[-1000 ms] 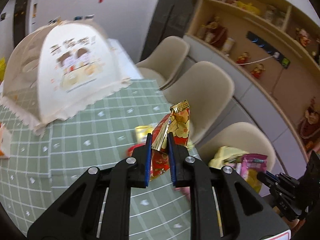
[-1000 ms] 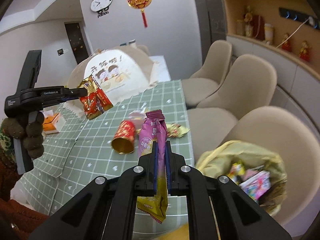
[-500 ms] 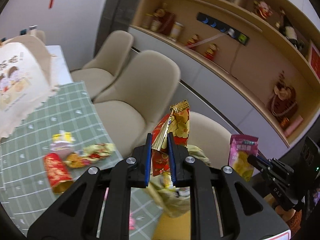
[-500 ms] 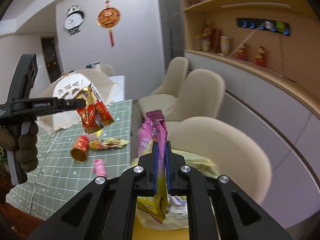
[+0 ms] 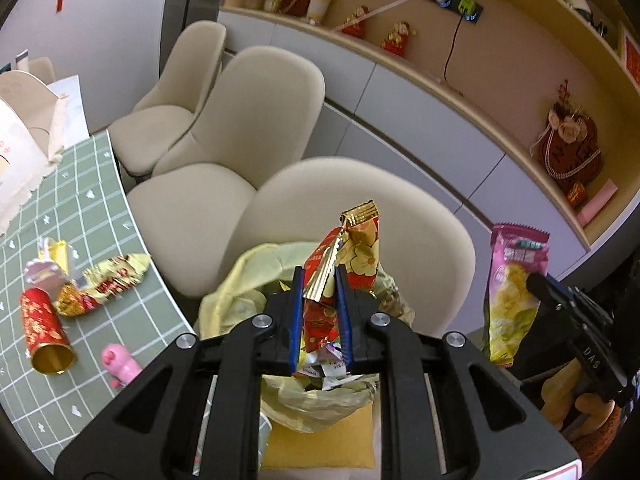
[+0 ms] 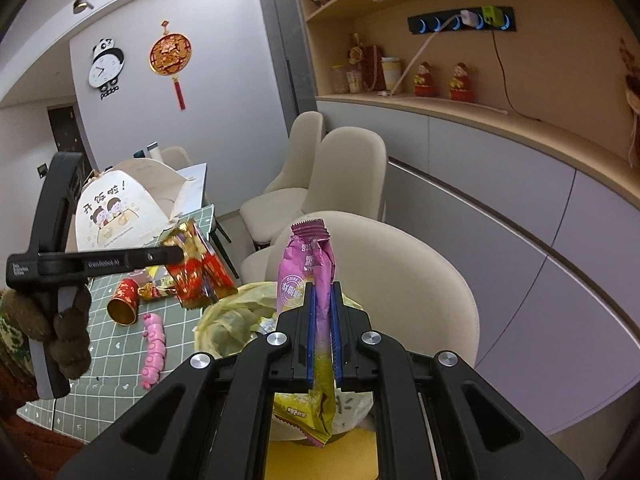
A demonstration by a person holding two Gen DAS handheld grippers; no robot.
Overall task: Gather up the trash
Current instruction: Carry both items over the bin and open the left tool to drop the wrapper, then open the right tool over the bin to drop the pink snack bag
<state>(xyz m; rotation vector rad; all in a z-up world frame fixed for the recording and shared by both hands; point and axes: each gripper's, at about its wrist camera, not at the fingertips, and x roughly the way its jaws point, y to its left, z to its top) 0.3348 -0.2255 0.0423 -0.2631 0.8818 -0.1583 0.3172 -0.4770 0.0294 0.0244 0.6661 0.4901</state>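
- Since a second ago you've swung both grippers off the green-checked table (image 5: 100, 216) and over the yellow trash bag (image 5: 248, 280); a drop looks next.
- Your left gripper (image 5: 319, 312) is clamped on the red-and-gold wrapper (image 5: 356, 248), directly above the bag mouth.
- Your right gripper (image 6: 323, 344) pinches the pink snack packet (image 6: 310, 264), crumpled and hanging limp, also over the bag.
- Bag sits by the chair (image 5: 400, 216), already part-filled with wrappers.
- Left on the table: red can (image 5: 42, 320), gold wrapper (image 5: 108, 280), pink toy (image 5: 120, 366).
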